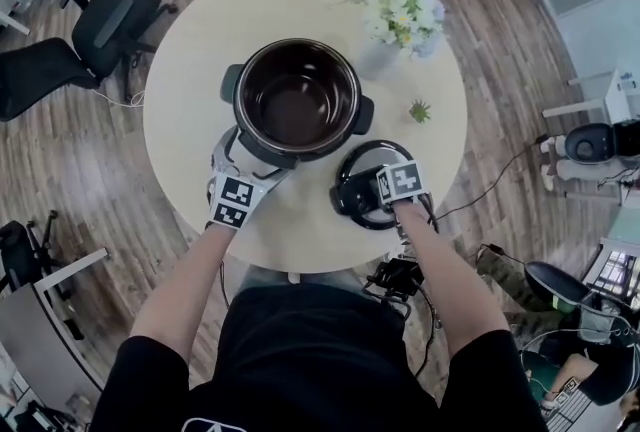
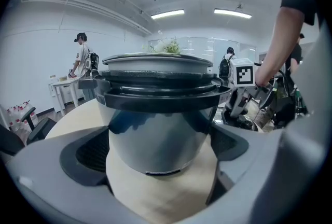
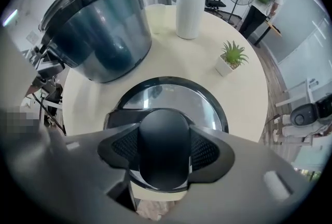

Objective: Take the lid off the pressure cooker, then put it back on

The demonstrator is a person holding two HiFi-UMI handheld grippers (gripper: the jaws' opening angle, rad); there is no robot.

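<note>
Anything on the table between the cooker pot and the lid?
No. The right gripper view shows only bare table between the pot and the lid.

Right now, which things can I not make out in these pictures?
- Left gripper view: whether the left hand-held gripper presses the cooker; shadow hides the contact.
- Right gripper view: the near rim of the lid, behind the right hand-held gripper.
- Left gripper view: the cooker's base label, too small.

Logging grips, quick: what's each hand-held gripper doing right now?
Left hand-held gripper: open, empty, facing the pressure cooker.
Right hand-held gripper: closed on the lid handle.
</note>
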